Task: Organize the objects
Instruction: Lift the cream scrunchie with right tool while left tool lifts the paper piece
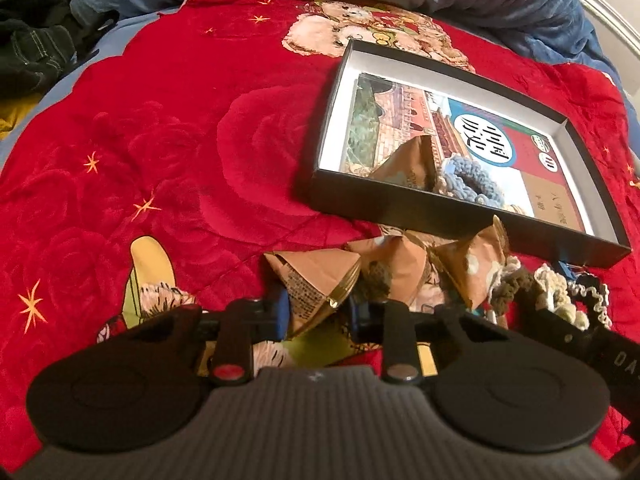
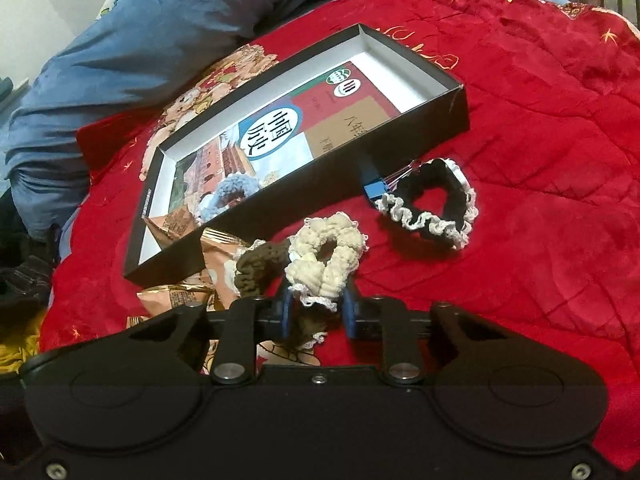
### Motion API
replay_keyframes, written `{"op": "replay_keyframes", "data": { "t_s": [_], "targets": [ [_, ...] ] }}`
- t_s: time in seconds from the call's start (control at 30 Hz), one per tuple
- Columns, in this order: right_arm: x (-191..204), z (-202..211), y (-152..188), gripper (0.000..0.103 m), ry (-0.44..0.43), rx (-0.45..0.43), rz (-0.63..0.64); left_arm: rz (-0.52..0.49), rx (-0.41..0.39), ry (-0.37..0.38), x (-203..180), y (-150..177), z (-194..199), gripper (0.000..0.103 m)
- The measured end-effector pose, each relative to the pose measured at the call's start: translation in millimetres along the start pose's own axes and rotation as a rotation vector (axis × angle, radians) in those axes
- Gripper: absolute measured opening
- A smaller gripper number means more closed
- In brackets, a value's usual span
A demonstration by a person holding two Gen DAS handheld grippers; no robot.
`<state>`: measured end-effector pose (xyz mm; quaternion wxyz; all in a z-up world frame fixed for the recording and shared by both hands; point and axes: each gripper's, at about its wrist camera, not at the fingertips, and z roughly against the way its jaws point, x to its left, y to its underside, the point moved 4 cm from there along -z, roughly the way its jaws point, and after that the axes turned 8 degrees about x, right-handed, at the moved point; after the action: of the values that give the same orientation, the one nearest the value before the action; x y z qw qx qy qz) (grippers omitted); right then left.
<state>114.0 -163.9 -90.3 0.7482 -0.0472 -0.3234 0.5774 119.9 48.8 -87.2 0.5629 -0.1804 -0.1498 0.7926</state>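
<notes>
Red quilt [image 1: 180, 120]: left tongs [image 1: 320, 312] clamped on brown snack packet [image 1: 316, 284]; right tongs [image 2: 318, 312] clamped on cream scrunchie [image 2: 324, 256], beside black box [image 2: 280, 208].

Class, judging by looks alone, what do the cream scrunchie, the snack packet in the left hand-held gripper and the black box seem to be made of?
Cream scrunchie: crocheted yarn, matte, with visible looped stitches.
Snack packet: probably plastic film with a brown, paper-like print; crimped, shiny seam.
Black box: likely cardboard, matte, with thin folded walls and a white inside.

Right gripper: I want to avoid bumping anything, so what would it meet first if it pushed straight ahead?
The right gripper already pinches the cream scrunchie. Straight beyond lies bare red blanket, then probably the black box wall; depth is unclear.
</notes>
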Motion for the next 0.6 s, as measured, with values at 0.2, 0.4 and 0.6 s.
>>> {"op": "replay_keyframes", "data": {
  "t_s": [0.2,0.4,0.6],
  "targets": [
    [3,3,0,0.023,0.009,-0.017,0.008,-0.019,-0.012,-0.033,-2,0,2,0.032],
    [3,6,0,0.023,0.03,-0.054,0.013,-0.034,-0.033,-0.053,-2,0,5,0.032],
    [13,16,2,0.023,0.023,-0.11,0.066,-0.033,-0.058,-0.059,-2,-2,11,0.032]
  ]
}}
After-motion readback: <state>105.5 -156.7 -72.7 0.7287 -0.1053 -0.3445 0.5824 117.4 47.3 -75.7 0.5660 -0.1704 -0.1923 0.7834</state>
